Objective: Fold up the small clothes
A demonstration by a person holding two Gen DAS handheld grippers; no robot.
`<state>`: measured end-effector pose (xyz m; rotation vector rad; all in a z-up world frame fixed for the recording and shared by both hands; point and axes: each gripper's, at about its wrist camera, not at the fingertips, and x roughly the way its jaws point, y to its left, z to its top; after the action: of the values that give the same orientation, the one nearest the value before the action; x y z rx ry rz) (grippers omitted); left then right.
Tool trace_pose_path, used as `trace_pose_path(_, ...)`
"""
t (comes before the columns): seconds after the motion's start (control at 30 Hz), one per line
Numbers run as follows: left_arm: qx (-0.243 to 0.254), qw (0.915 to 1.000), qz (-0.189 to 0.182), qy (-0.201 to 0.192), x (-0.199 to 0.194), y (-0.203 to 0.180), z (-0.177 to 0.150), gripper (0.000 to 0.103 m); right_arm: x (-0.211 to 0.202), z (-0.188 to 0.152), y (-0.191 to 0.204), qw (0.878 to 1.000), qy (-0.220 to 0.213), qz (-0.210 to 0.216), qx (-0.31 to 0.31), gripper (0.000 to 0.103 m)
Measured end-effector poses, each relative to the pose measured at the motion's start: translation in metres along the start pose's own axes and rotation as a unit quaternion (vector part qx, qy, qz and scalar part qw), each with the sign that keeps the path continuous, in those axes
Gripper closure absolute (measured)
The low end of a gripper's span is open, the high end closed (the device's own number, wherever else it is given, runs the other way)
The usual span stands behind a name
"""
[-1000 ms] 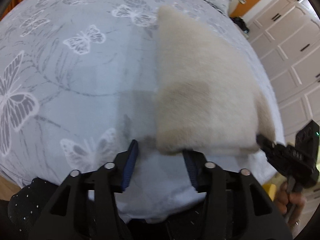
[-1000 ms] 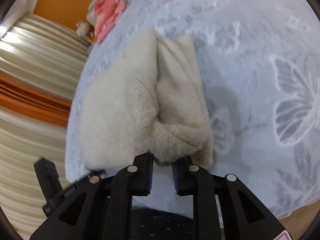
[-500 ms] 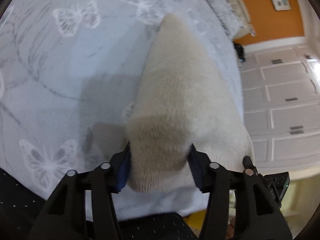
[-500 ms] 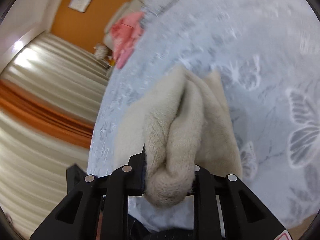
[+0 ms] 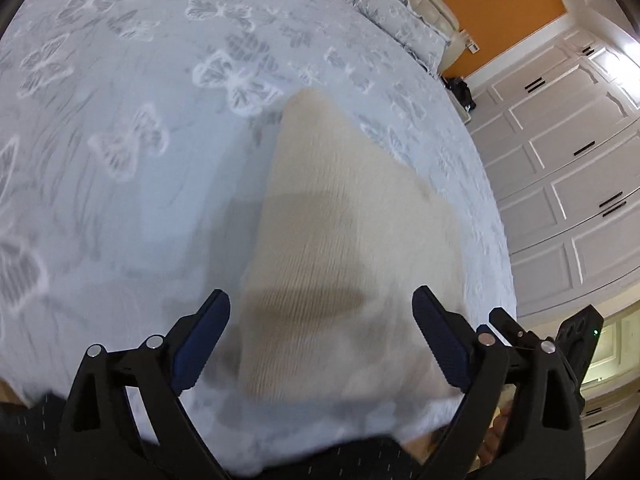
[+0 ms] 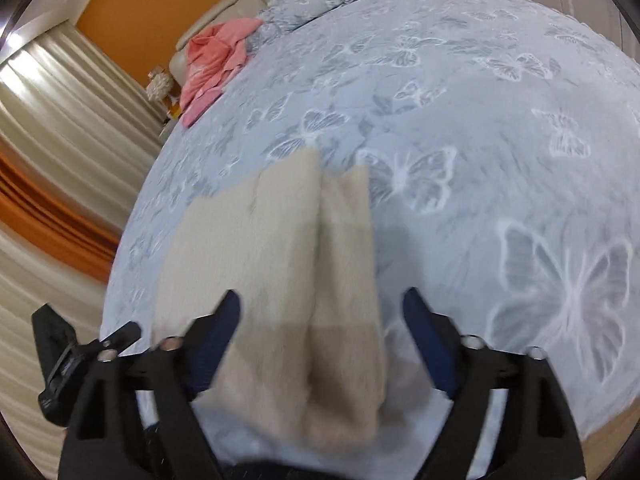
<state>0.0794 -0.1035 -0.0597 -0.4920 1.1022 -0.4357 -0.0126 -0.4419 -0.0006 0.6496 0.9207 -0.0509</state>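
Observation:
A cream knit garment (image 5: 352, 220) lies folded on the blue butterfly bedspread (image 5: 120, 200), near the bed's front edge. My left gripper (image 5: 322, 320) hovers over its near left part, jaws opening wide, pads clear of the cloth. In the right wrist view the garment (image 6: 280, 240) shows two side-by-side folded panels. My right gripper (image 6: 322, 308) hangs above its near edge, jaws also opening, nothing pressed between the pads. Each gripper shows in the other's view: the right gripper (image 5: 580, 340) and the left gripper (image 6: 60, 360).
A pink garment (image 6: 212, 60) lies at the far end of the bed beside a pillow (image 5: 400, 20). White wardrobe doors (image 5: 560, 160) stand past the bed's right side, striped curtains (image 6: 60, 120) past its left. The bedspread (image 6: 480, 120) stretches far and right.
Half a second ago both grippers held the garment's near edge lifted. Now both have let go and opened wide, the cloth has dropped flat, and both hands have risen and drawn back.

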Motion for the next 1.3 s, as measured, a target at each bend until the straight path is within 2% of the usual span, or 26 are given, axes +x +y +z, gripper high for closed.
trace_pose_path(0.1, -0.064, 0.9968, -0.007, 0.047, 0.031, 0.023, 0.008, 0.009, 0.039, 0.003, -0.020, 0.997, 0.056, 0.027, 0.049, 0.018)
trace_pose_path(0.17, -0.118, 0.9885, -0.029, 0.090, 0.053, 0.041, 0.007, 0.008, 0.062, -0.001, -0.028, 0.991, 0.090, 0.055, 0.081, 0.018)
trace_pose_path(0.2, -0.153, 0.9812, -0.055, 0.105, 0.062, 0.051, 0.006, 0.008, 0.074, -0.006, -0.031, 0.988, 0.102, 0.068, 0.096, 0.015)
trace_pose_path(0.23, -0.171, 0.9775, -0.069, 0.102, 0.063, 0.055, 0.007, 0.012, 0.076, -0.009, -0.033, 0.987, 0.095, 0.074, 0.104, 0.020)
trace_pose_path(0.27, -0.176, 0.9766, -0.076, 0.098, 0.060, 0.056, 0.008, 0.029, 0.075, -0.011, -0.031, 0.987, 0.088, 0.082, 0.108, 0.035)
trace_pose_path(0.3, -0.171, 0.9775, -0.076, 0.096, 0.056, 0.054, 0.010, 0.037, 0.075, -0.012, -0.027, 0.983, 0.096, 0.106, 0.115, 0.057)
trace_pose_path(0.33, -0.164, 0.9794, -0.076, 0.091, 0.050, 0.051, 0.013, 0.047, 0.069, -0.009, -0.021, 0.982, 0.090, 0.109, 0.123, 0.063)
trace_pose_path(0.37, -0.153, 0.9813, -0.080, 0.085, 0.042, 0.047, 0.016, 0.053, 0.063, -0.006, -0.015, 0.983, 0.084, 0.112, 0.114, 0.065)
trace_pose_path(0.4, -0.142, 0.9830, -0.087, 0.077, 0.029, 0.043, 0.020, 0.055, 0.050, -0.001, 0.001, 0.986, 0.071, 0.121, 0.089, 0.067)
trace_pose_path(0.5, -0.122, 0.9862, -0.101, 0.048, -0.014, 0.036, 0.028, 0.056, 0.010, 0.007, 0.049, 0.988, 0.039, 0.148, 0.026, 0.068)
trace_pose_path(0.6, -0.103, 0.9891, -0.102, 0.023, -0.057, 0.044, 0.023, 0.056, -0.003, -0.009, 0.066, 0.985, 0.042, 0.166, 0.001, 0.067)
trace_pose_path(0.67, -0.079, 0.9943, -0.071, 0.010, -0.070, 0.048, 0.012, 0.052, 0.022, -0.036, 0.058, 0.983, 0.084, 0.163, 0.010, 0.062)
trace_pose_path(0.7, -0.066, 0.9969, -0.043, 0.010, -0.069, 0.054, 0.002, 0.050, 0.039, -0.046, 0.052, 0.982, 0.108, 0.152, 0.017, 0.059)
trace_pose_path(0.73, -0.062, 0.9977, -0.019, 0.018, -0.063, 0.060, -0.006, 0.047, 0.057, -0.060, 0.042, 0.983, 0.139, 0.119, 0.027, 0.058)
trace_pose_path(0.77, -0.059, 0.9974, 0.015, 0.038, -0.048, 0.071, -0.018, 0.046, 0.071, -0.073, 0.034, 0.983, 0.165, 0.076, 0.033, 0.052)
trace_pose_path(0.8, -0.057, 0.9963, 0.044, 0.046, -0.041, 0.081, -0.023, 0.046, 0.070, -0.079, 0.027, 0.981, 0.155, 0.093, 0.063, 0.051)
trace_pose_path(0.83, -0.056, 0.9968, 0.048, 0.032, -0.040, 0.087, -0.029, 0.041, 0.060, -0.076, 0.025, 0.982, 0.137, 0.100, 0.079, 0.051)
trace_pose_path(0.9, -0.053, 0.9982, 0.030, -0.002, -0.046, 0.092, -0.034, 0.038, 0.026, -0.065, 0.036, 0.994, 0.077, 0.043, 0.057, 0.048)
trace_pose_path(0.97, -0.027, 0.9983, 0.048, -0.019, -0.049, 0.083, -0.035, 0.034, 0.002, -0.054, 0.055, 0.998, 0.046, 0.037, 0.017, 0.048)
trace_pose_path(1.07, 0.025, 0.9948, 0.088, -0.045, -0.052, 0.067, -0.040, 0.026, -0.006, -0.046, 0.086, 0.998, 0.047, 0.042, -0.031, 0.045)
trace_pose_path(1.1, 0.025, 0.9948, 0.087, -0.048, -0.051, 0.067, -0.038, 0.026, 0.007, -0.048, 0.097, 0.997, 0.061, 0.033, -0.044, 0.034)
trace_pose_path(1.17, 0.017, 0.9950, 0.082, -0.054, -0.054, 0.070, -0.037, 0.023, 0.034, -0.049, 0.097, 0.995, 0.089, 0.014, -0.044, 0.035)
trace_pose_path(1.2, 0.012, 0.9952, 0.080, -0.056, -0.055, 0.071, -0.036, 0.023, 0.050, -0.055, 0.094, 0.993, 0.107, 0.007, -0.038, 0.049)
trace_pose_path(1.23, 0.007, 0.9953, 0.078, -0.058, -0.056, 0.075, -0.033, 0.023, 0.060, -0.059, 0.093, 0.993, 0.114, 0.006, -0.038, 0.084)
trace_pose_path(1.27, 0.002, 0.9952, 0.077, -0.060, -0.055, 0.077, -0.036, 0.023, 0.070, -0.060, 0.098, 0.991, 0.124, 0.012, -0.042, 0.087)
trace_pose_path(1.3, -0.003, 0.9951, 0.077, -0.062, -0.055, 0.079, -0.036, 0.023, 0.066, -0.058, 0.105, 0.992, 0.114, 0.014, -0.046, 0.089)
